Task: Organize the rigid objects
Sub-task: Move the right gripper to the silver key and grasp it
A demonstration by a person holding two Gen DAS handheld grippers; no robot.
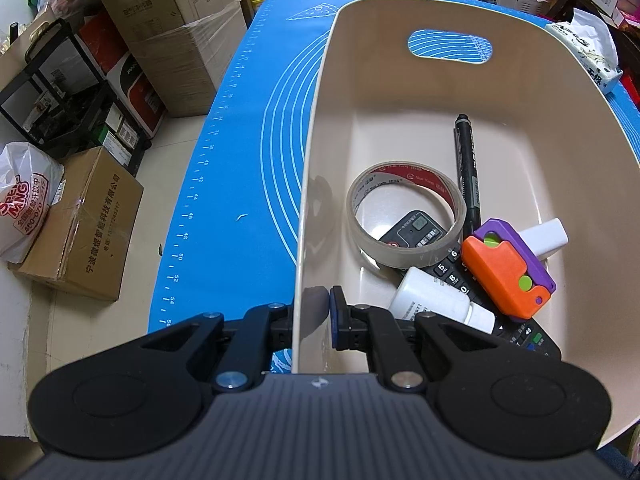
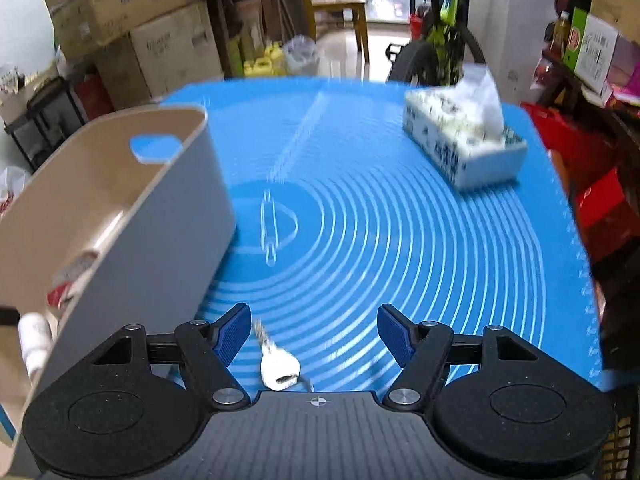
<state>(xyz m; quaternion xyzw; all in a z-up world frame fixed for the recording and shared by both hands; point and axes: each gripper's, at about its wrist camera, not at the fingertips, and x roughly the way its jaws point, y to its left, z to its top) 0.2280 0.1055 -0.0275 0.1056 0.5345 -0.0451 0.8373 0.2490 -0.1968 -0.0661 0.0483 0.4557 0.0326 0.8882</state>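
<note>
A beige bin (image 1: 400, 92) stands on the blue mat (image 1: 240, 160). In it lie a tape roll (image 1: 400, 172), a black marker (image 1: 466, 160), a black remote (image 1: 416, 228), an orange and purple toy (image 1: 508, 268) and a white bottle (image 1: 432, 296). My left gripper (image 1: 314, 312) is shut on the bin's near left wall, one finger inside and one outside. In the right wrist view a key with a white head (image 2: 280, 368) lies on the mat (image 2: 380, 220), between the wide-open fingers of my right gripper (image 2: 316, 332) and nearer the left pad. No pad touches it. The bin (image 2: 160, 220) is to its left.
A tissue pack (image 2: 464, 140) sits at the mat's far right, also visible beyond the bin as the tissue pack (image 1: 588, 48). Cardboard boxes (image 1: 80, 224) and a black rack (image 1: 60, 92) stand on the floor left of the table. A bicycle (image 2: 440, 40) stands behind the table.
</note>
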